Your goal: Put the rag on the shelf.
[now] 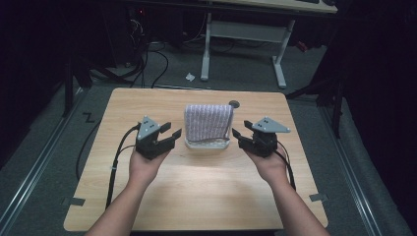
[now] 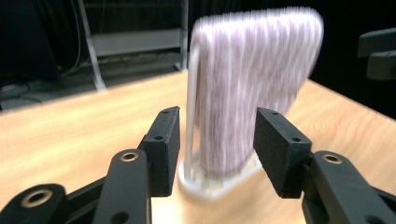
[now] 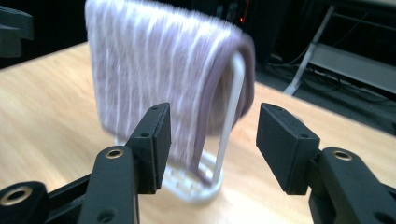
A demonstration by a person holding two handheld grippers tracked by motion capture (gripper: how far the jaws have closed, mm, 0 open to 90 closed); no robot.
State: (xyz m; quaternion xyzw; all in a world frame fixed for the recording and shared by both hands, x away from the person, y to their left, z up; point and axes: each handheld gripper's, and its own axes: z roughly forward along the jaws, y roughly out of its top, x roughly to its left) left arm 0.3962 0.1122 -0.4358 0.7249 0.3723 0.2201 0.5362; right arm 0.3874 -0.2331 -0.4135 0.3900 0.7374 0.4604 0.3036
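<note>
Approach step: your left gripper (image 1: pixel 169 137) and right gripper (image 1: pixel 242 137) flank the towel (image 1: pixel 208 122) on its rack (image 1: pixel 208 144), fingers apart, empty. Next, probably close in.

Table (image 1: pixel 196 196) centre-back: rack (image 1: pixel 207 144) standing on it, towel (image 1: pixel 208 122) draped over rack top, hanging down both sides. Left gripper (image 1: pixel 170 132) just left of rack, right gripper (image 1: pixel 241 135) just right of it, both off the towel w/ jaws apart, pointing inward at it. Rack sits between the two. Small round fitting (image 1: pixel 234 103) on tabletop behind towel, near back edge. Floor behind table: desk frame (image 1: pixel 243 46), cables (image 1: pixel 147 59) to its left. Tape marks on floor at table's front corners
</note>
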